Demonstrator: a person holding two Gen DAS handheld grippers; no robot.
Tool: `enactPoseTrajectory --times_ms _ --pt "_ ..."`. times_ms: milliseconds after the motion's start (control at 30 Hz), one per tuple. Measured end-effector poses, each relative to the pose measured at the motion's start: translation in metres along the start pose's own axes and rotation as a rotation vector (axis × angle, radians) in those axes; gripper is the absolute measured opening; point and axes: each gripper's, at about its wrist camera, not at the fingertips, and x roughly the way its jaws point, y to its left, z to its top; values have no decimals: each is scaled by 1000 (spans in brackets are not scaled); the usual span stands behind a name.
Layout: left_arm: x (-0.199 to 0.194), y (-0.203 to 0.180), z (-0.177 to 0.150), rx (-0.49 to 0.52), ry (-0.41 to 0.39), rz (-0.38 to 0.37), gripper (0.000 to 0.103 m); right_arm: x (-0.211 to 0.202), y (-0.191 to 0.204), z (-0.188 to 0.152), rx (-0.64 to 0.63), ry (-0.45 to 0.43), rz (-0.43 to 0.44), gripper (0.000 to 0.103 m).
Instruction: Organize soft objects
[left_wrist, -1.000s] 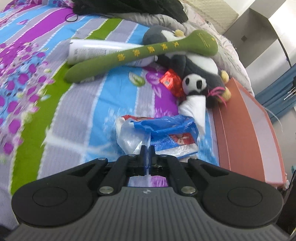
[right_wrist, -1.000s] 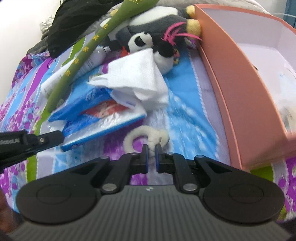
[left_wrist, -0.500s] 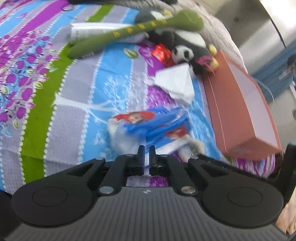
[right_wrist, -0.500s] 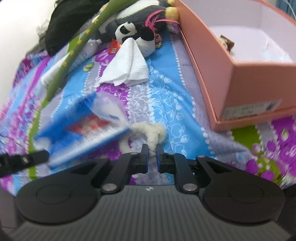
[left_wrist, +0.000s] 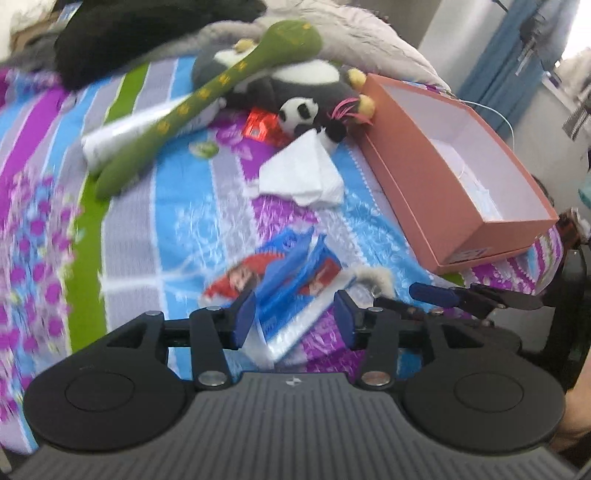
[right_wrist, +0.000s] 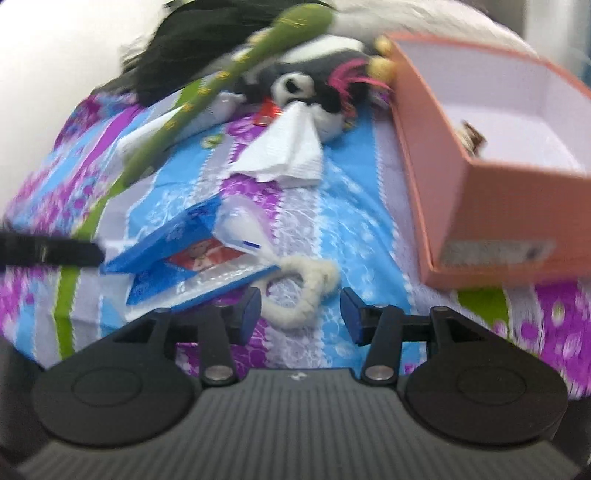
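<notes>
a bed covered with a striped floral bedspread (left_wrist: 192, 206) in purple, blue, grey and green carries everything here, and a blue curtain hangs in the room behind it. the left gripper (left_wrist: 295, 317) is opening its jaws, with a crinkled blue and red plastic packet (left_wrist: 291, 284) lying between the blue pads near the bedspread's front edge, not pinched. the right gripper (right_wrist: 301, 314) is opening its jaws too, with a cream fuzzy rope loop (right_wrist: 303, 291) lying loose between them, touching the packet's corner. a crumpled white tissue (left_wrist: 303, 177) sits in the middle of the bedspread. behind it, toward the far edge, a small black and white panda plush (left_wrist: 299, 112) leans on a larger grey plush, with a long green stuffed toy (left_wrist: 207, 99) slanting across them. an open salmon-pink cardboard box (left_wrist: 417, 181) stands along the right edge.
</notes>
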Motion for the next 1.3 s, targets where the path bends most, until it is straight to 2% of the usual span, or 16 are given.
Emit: enactPoseTrajectory --times_ms 167,267,367,500,700,1000,1100,1167,1233,1267,1300 --pt "17 -6 11 104 10 3 57 9 9 1 -76 5 8 50" --pt "31 -7 13 144 32 2 57 11 15 2 -135 -29 -37 50" --pt "46 -8 14 185 57 6 57 13 19 4 -179 -54 -41 50" --pt "60 -8 13 208 85 2 57 24 24 6 -240 -42 -20 50" --pt "77 -4 12 203 116 12 56 35 27 4 -307 -26 -61 52" --pt "94 5 10 122 135 11 33 42 29 2 -353 -7 -84 53" --pt "97 6 9 81 128 12 17 46 31 4 -393 16 -81 53" --pt "96 6 9 60 113 21 10 47 31 8 -388 41 -75 52" --pt "92 6 10 34 97 23 6 47 30 12 -380 59 -72 48" --pt "90 6 10 22 90 22 6 48 30 13 -386 67 -97 34" --pt "87 6 11 12 82 23 5 51 31 11 -405 78 -142 26"
